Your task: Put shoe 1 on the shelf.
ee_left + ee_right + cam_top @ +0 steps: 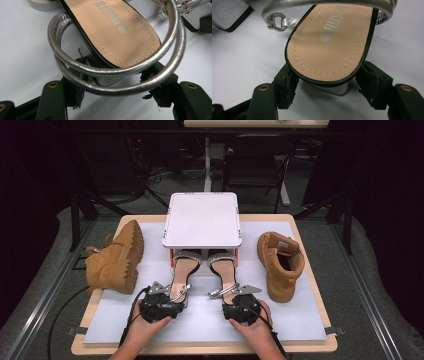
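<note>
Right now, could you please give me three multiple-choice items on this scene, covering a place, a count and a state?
1. The toes of the silver-strapped heeled sandals lie: A under the white square platform; B inside a boot; C off the table.
2. How many tan suede lace-up boots? A one; B two; C three.
3. The left-hand boot is: A upright; B on its side; C on the platform.
Answers: 1 A, their fronts vanish beneath it; 2 B, one stands each side; 3 B, its lugged sole faces sideways.
</note>
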